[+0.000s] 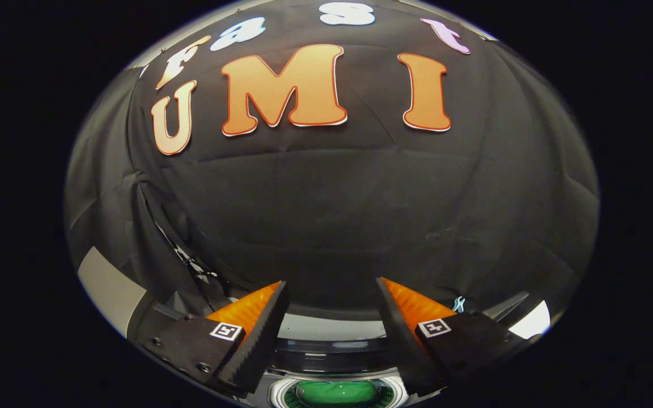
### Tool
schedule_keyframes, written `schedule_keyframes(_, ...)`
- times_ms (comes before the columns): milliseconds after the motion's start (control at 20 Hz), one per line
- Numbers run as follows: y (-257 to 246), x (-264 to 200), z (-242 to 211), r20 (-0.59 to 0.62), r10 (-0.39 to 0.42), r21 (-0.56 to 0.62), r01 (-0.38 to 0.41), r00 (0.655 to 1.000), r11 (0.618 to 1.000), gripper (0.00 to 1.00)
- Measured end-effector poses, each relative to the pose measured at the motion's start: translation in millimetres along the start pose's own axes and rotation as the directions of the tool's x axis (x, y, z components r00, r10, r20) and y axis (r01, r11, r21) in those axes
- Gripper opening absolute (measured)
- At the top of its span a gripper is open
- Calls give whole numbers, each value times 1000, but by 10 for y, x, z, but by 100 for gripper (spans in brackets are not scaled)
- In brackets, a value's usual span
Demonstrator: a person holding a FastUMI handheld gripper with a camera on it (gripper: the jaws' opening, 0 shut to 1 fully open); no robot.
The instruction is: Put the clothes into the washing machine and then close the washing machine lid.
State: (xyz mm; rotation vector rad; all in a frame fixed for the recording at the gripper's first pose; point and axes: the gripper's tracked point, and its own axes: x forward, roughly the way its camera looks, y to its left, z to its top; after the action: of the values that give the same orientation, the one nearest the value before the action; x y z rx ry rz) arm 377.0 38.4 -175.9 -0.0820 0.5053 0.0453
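Observation:
My gripper (332,292) stands open, its two fingers spread wide with nothing between them. It is raised and faces the booth's black cloth wall. Below and between the fingers (258,334) lies the top of the washing machine (332,328), a pale band with a dark glossy panel under it. At the very bottom, between the finger bases, the round drum opening (335,392) shows something green inside, which may be clothing; I cannot tell for sure. The lid is not clearly seen.
The black cloth wall (338,215) hangs close behind the machine. A pale surface (108,289) shows to the left of the fingers and a bright patch (533,320) to the right. A small light blue clip (459,304) sits on the cloth by the right finger.

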Motion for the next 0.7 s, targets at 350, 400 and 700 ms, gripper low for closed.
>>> schedule_keyframes(350,2,-46,-25,6,3,7,-3,1000,1000,98)
schedule_keyframes(400,2,-87,-32,11,2,8,-2,1000,1000,98)
schedule_keyframes(700,8,-333,-117,56,11,2,-12,998,1000,98)
